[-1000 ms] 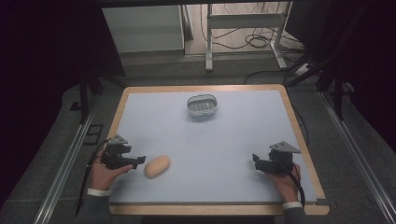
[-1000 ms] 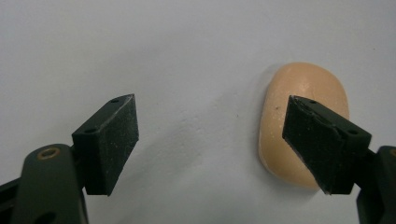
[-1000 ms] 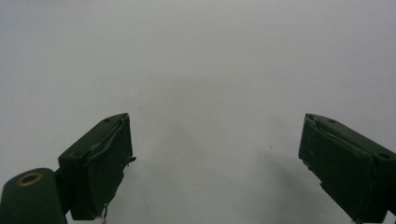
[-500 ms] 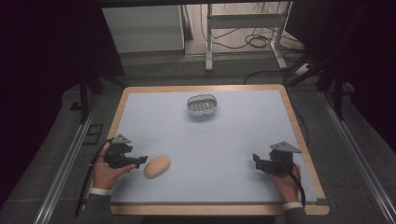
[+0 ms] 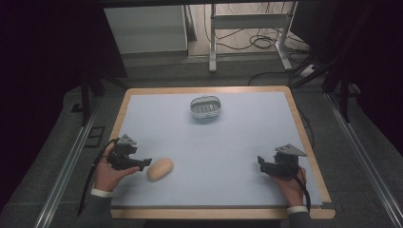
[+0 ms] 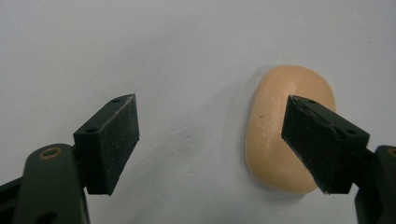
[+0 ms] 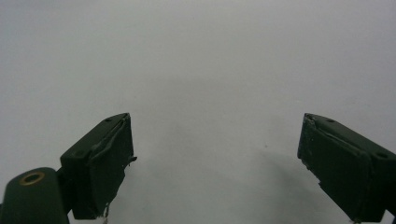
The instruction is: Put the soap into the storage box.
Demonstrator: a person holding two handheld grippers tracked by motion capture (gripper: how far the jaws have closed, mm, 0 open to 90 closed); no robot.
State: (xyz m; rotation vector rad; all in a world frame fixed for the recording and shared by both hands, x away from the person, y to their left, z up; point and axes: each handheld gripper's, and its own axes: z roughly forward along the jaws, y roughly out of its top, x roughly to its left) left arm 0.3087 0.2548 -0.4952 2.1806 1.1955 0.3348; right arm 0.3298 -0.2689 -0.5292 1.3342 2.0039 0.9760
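The left tool (image 5: 142,163) hovers spread beside the potato (image 5: 160,169) near the bench's (image 5: 237,142) front-left corner, not yet straddling it for a grasp. The right tool (image 5: 263,163), spread, idles near the right edge.

The place looks like a lab or test room: a wood-edged desk (image 5: 304,137) with a pale blue top stands on grey carpet between metal floor rails (image 5: 62,175), with loose cables (image 5: 256,42) and a metal frame (image 5: 247,23) behind, amid dark surroundings.
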